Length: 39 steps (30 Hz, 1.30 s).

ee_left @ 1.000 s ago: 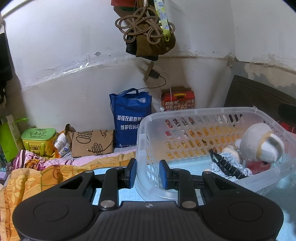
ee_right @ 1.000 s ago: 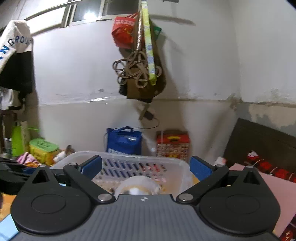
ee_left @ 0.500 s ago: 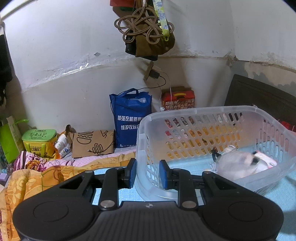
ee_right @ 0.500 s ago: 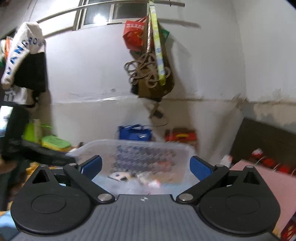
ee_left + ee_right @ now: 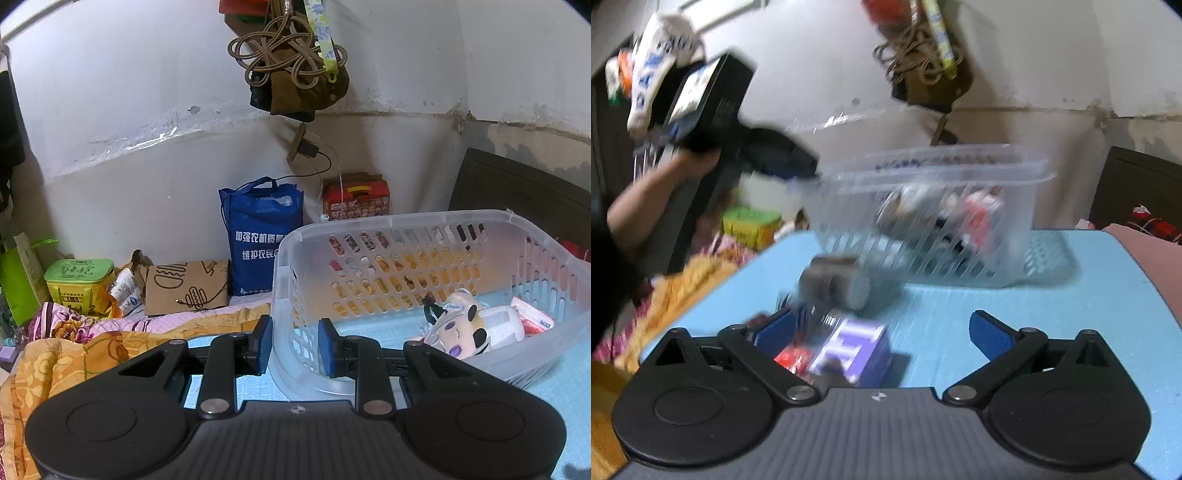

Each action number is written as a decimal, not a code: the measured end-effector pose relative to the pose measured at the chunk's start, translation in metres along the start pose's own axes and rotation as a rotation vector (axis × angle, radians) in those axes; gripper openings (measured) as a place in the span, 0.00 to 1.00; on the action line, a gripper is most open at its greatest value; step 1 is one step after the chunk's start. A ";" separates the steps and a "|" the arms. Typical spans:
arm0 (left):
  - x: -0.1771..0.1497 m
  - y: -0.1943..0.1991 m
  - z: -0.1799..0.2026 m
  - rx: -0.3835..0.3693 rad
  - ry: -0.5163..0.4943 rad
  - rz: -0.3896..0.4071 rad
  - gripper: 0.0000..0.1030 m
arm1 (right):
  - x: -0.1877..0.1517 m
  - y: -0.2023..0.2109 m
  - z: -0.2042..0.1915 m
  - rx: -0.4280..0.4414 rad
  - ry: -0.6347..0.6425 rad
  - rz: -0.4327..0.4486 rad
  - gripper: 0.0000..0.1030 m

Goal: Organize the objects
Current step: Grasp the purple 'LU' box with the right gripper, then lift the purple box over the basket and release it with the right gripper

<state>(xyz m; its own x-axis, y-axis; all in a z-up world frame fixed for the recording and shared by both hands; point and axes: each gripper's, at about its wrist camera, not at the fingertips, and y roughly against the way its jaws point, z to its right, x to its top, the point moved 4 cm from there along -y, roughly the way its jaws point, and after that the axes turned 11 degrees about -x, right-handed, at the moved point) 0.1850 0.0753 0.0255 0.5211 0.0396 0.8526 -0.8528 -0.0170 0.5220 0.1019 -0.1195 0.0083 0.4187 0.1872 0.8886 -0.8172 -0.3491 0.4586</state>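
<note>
Blue bag (image 5: 260,236) reads "加强农机质" and "维护农民".

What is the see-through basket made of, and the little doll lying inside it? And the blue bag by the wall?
The basket looks like hard, cloudy-clear plastic: smooth rim, rows of moulded slots, things showing through its walls. The doll seems soft fabric plush, matte with a printed or stitched face. The blue bag looks like thin non-woven cloth, matte, creased, with white printed letters, though I can't be sure.
</note>
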 end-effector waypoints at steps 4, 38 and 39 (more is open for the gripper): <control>0.000 0.001 0.000 -0.003 -0.001 0.001 0.29 | -0.010 -0.005 -0.007 -0.006 0.015 -0.039 0.70; -0.001 0.000 0.000 -0.009 0.006 0.004 0.29 | -0.006 0.018 0.006 0.054 -0.023 -0.023 0.40; -0.001 0.000 -0.001 -0.011 0.007 0.004 0.29 | -0.004 0.023 0.009 0.047 -0.029 0.001 0.40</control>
<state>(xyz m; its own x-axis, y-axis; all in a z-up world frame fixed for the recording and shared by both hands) 0.1843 0.0759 0.0245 0.5177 0.0465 0.8543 -0.8551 -0.0064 0.5185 0.0849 -0.1362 0.0155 0.4299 0.1609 0.8884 -0.7982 -0.3923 0.4572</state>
